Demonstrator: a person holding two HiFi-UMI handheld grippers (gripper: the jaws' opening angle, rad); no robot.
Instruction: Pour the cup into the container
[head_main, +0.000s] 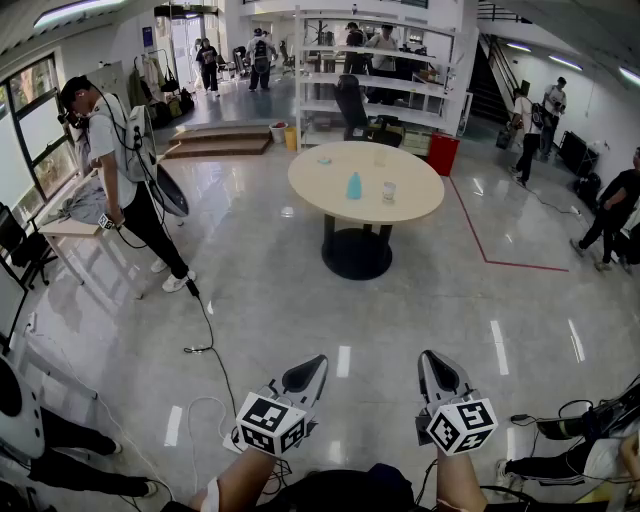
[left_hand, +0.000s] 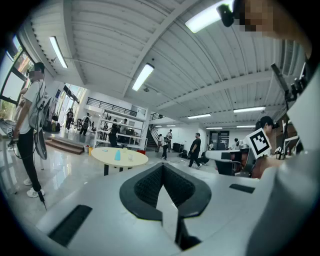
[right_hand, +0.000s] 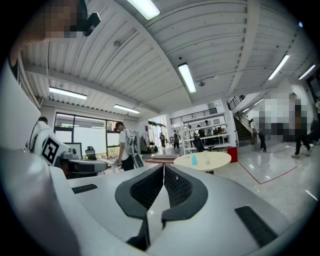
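Note:
Far ahead stands a round cream table with a small blue container and a clear cup on it, side by side. The same table shows small in the left gripper view with the blue container on it, and in the right gripper view the table carries the blue container too. My left gripper and right gripper are held low and level near my body, well short of the table. Both point toward it. Each has its jaws pressed together with nothing between them.
A person wearing gear stands at the left beside a desk. Cables trail over the glossy floor between me and the table. Shelving and a red bin stand behind the table. Other people walk at the right.

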